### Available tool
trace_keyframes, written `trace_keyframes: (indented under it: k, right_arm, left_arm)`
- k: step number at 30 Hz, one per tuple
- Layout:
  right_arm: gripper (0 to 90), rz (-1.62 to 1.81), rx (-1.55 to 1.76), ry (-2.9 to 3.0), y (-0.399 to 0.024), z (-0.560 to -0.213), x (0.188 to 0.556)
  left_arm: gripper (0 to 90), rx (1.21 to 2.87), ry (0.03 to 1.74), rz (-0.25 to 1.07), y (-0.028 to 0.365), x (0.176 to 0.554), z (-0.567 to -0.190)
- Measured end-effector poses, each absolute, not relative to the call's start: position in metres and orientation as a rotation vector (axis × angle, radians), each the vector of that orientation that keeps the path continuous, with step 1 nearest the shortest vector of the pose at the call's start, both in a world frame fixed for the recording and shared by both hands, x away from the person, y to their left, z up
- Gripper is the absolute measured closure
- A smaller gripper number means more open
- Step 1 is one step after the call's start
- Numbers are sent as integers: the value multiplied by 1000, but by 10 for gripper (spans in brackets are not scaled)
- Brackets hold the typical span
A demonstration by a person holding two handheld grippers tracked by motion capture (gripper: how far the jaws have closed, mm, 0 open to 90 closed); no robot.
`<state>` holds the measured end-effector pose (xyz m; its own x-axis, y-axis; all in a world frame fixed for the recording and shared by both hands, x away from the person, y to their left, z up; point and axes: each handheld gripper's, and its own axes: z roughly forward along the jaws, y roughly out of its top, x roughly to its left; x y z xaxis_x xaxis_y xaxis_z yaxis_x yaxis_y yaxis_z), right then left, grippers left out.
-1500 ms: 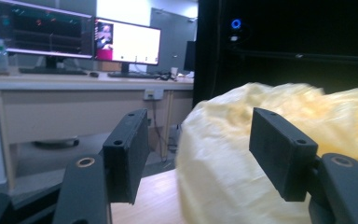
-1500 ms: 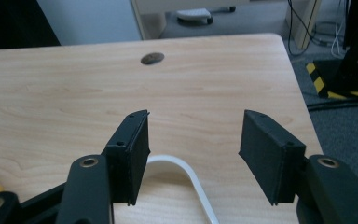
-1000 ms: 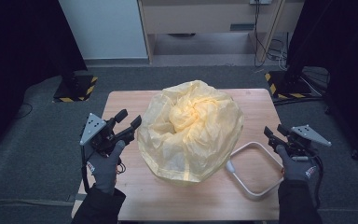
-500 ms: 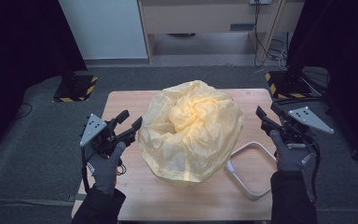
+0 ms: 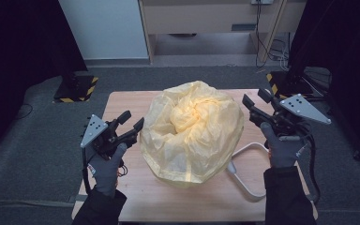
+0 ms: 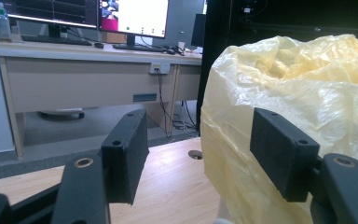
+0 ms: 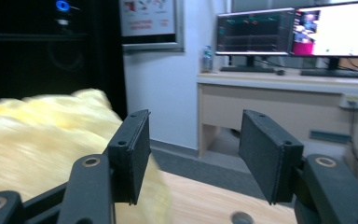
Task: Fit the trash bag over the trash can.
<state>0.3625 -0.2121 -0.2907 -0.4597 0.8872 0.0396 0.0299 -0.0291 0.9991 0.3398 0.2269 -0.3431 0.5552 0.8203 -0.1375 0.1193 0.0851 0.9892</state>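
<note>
Jaws of your left gripper (image 5: 132, 125) stand apart, empty, the yellow bag (image 5: 192, 133) just beside its tip. Your right gripper (image 5: 254, 104) gapes empty too, bag alongside its left jaw.

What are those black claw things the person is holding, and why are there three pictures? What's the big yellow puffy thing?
The claws are grippers, tools with two jaws that pinch. A person in grey gloves holds the left gripper and the right gripper. One picture comes from a camera up high looking down on the wooden table. The other two come from small cameras riding on each gripper, so you see its own black jaws up close. The yellow thing is a crinkly plastic bag, puffed up. Beside it lies a white looped handle. Both grippers are open and hold nothing.
</note>
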Motion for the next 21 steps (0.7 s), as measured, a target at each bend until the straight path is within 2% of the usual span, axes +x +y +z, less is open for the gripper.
trace_keyframes:
  k: [9, 21]
  right_arm:
    - [419, 1601, 877, 1644, -178, -278, 359]
    - [415, 1575, 886, 1728, -172, -312, 363]
  left_arm:
    - [362, 1396, 871, 638, 230, 338, -341]
    - [360, 1401, 865, 631, 227, 338, -341]
